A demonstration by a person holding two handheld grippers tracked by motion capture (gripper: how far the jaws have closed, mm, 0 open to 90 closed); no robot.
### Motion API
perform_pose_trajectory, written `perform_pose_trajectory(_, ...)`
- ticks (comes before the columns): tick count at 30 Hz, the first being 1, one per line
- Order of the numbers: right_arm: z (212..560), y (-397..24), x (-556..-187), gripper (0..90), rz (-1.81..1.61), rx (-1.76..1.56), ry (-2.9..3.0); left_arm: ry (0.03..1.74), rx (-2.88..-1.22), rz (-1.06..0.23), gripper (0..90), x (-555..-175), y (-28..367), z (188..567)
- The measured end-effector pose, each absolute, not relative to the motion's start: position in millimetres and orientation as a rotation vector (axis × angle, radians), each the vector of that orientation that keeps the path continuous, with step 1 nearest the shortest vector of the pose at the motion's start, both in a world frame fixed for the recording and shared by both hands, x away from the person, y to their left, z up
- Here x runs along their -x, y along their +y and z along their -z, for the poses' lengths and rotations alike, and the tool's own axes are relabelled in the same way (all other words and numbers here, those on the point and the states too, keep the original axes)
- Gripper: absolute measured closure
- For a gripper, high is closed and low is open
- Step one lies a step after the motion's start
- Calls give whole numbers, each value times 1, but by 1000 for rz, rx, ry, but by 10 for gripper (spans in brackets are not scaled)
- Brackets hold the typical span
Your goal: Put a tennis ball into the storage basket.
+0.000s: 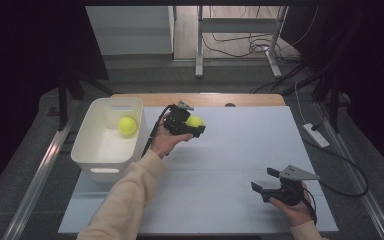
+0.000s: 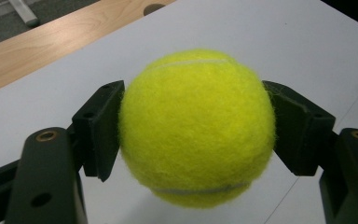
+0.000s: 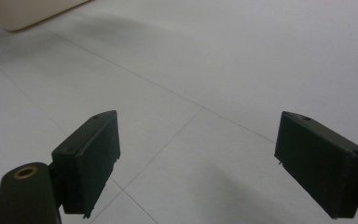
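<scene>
Two tennis balls are out: your left gripper (image 1: 194,125) clamps one tennis ball (image 2: 196,127) above the white mat (image 1: 240,150), beside the white bin (image 1: 97,150) holding the other ball (image 1: 127,125). Being round, it points nowhere; no readable print. Your right gripper (image 1: 264,181) gapes empty.
</scene>
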State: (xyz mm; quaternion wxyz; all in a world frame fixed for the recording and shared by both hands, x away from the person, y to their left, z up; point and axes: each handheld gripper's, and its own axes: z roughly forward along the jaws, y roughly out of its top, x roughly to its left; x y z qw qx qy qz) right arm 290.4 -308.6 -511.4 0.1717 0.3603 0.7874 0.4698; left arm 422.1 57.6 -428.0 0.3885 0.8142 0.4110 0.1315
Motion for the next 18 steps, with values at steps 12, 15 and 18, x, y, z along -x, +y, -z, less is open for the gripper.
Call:
perform_pose_trajectory(12, 512, -308, -291, 142, -1333, -1023, 2240, 1037, -2044, -352, 271, -418, 69, 416)
perform_pose_trajectory(15, 512, -308, -291, 142, -1332, -1022, 2242, 1024, -2038, -346, 271, -416, 71, 413)
perform_pose_trajectory(18, 512, -308, -291, 142, -1332, -1022, 2241, 1017, -2040, -352, 271, -414, 72, 410)
